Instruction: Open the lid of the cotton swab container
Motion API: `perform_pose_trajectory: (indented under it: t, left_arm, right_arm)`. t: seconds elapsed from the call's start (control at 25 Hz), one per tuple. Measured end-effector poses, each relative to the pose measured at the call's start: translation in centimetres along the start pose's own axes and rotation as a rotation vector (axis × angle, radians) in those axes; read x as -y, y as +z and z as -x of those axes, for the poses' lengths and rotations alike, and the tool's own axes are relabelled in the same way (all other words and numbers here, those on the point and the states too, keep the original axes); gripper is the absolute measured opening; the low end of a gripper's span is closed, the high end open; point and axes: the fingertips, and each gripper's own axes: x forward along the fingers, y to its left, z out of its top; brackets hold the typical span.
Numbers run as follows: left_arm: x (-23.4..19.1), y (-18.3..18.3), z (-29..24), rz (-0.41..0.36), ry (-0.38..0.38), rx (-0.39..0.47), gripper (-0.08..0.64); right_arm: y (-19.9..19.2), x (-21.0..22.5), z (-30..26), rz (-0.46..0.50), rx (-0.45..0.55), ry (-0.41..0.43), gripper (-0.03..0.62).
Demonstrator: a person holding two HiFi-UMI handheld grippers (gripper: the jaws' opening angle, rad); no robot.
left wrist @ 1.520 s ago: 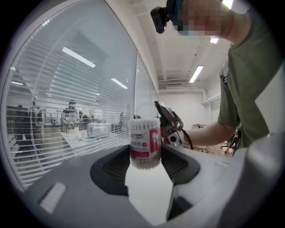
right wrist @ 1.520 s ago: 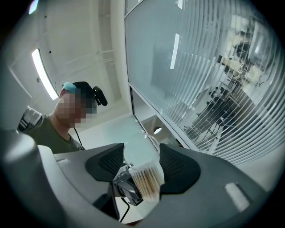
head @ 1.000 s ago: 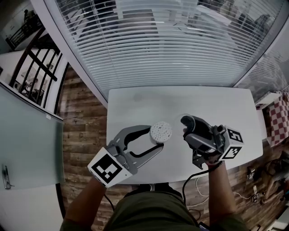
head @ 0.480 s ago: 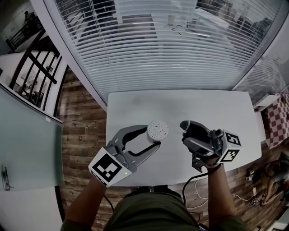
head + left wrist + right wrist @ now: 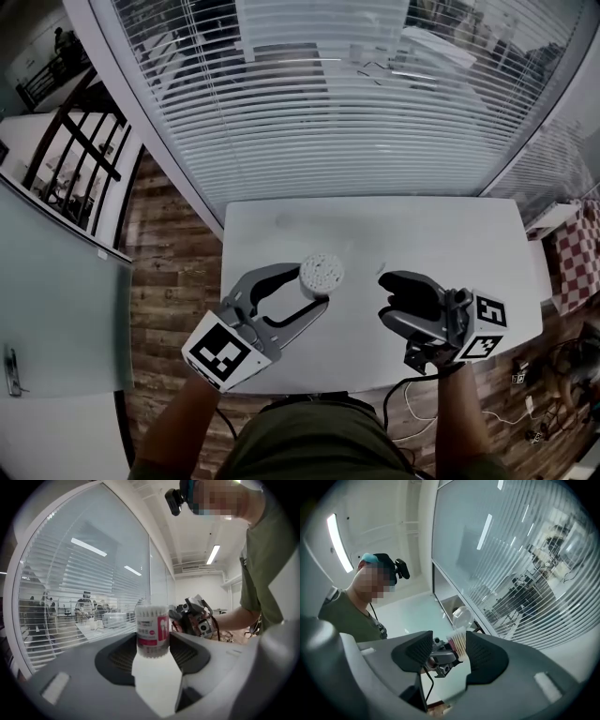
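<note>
The container (image 5: 322, 273) stands upright on the table (image 5: 375, 234), at about 9 o'clock from its middle. It sits at the tips of the left tool (image 5: 313, 286), whose jaws stand wide with their pads against the container's sides, so it looks held. The right tool (image 5: 384, 298) hangs at 3 o'clock from the container, near it but apart. Its jaws are spread and nothing is between them, though the container shows well beyond them in the right gripper view. Swab tips show at the container's top. The lid must be clear, and I cannot tell for sure whether it is seated. The step in hand seems to be bringing the right tool to the lid. To do it well, the left grip should stay low on the body and firm, clear of the rim. The right tool should come in from 3 o'clock, narrow onto the lid's edge and lift toward 12 o'clock without tipping the container, or the swabs may spill. There are two tools, one container and one table.
</note>
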Motion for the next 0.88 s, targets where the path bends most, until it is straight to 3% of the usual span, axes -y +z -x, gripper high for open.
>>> perform_pose_trajectory:
  t: [0.4, 0.88]
  left_arm:
    - [0.2, -0.5, -0.4, 0.038, 0.033, 0.010, 0.225]
    - [0.2, -0.2, -1.1, 0.049, 0.060, 0.022, 0.225]
  right_arm:
    - [-2.0, 0.6, 1.6, 0.010, -0.064, -0.082, 0.232]
    - [-3.5, 2.3, 2.4, -0.025, -0.111, -0.120, 0.230]
